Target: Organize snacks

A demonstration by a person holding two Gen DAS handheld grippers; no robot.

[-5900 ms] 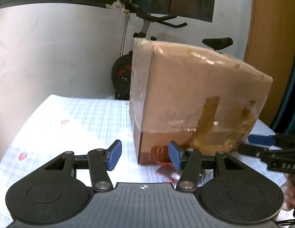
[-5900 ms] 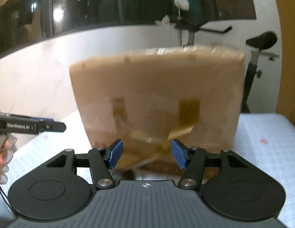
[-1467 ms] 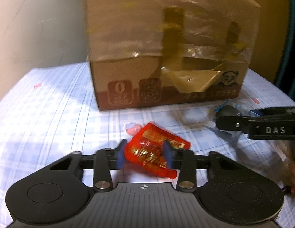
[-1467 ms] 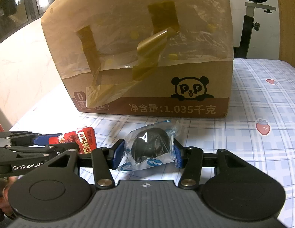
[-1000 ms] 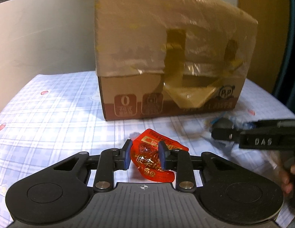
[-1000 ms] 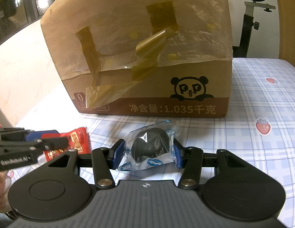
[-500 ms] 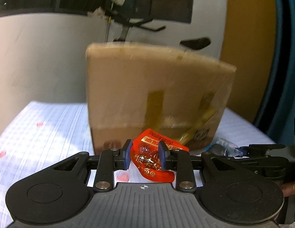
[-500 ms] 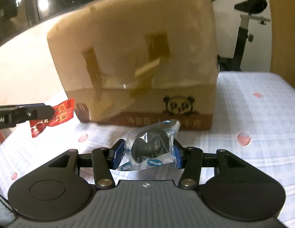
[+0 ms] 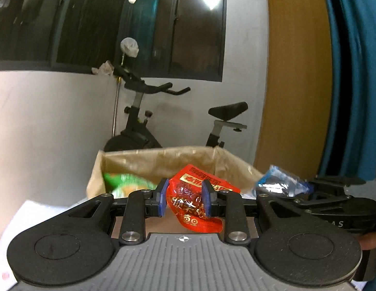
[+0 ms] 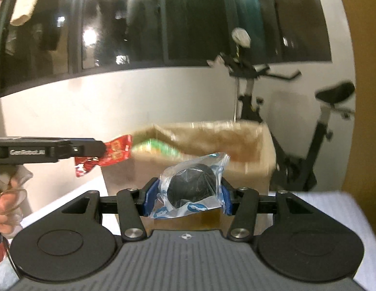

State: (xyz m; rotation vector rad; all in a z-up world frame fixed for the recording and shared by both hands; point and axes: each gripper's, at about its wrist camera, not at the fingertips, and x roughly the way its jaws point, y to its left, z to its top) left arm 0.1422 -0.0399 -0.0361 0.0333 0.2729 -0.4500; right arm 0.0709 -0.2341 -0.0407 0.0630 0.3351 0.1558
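Observation:
My left gripper (image 9: 184,200) is shut on a red snack packet (image 9: 196,206) and holds it up at the near rim of the open cardboard box (image 9: 163,160). My right gripper (image 10: 186,197) is shut on a clear blue-printed packet with a dark round snack (image 10: 191,188), raised before the same box (image 10: 248,150). The red packet (image 10: 110,152) and the left gripper (image 10: 54,154) show at the left of the right wrist view. The blue packet (image 9: 280,185) shows at the right of the left wrist view. A green packet (image 9: 125,181) lies inside the box.
The box stands on a table with a checked white cloth (image 10: 333,208). An exercise bike (image 9: 144,126) stands behind it against a white wall. A wooden panel (image 9: 297,72) and a blue curtain (image 9: 357,72) are at the right.
Both grippers have risen with their packets, from low before the box front to the height of its open top. The inside of the box has come into view.

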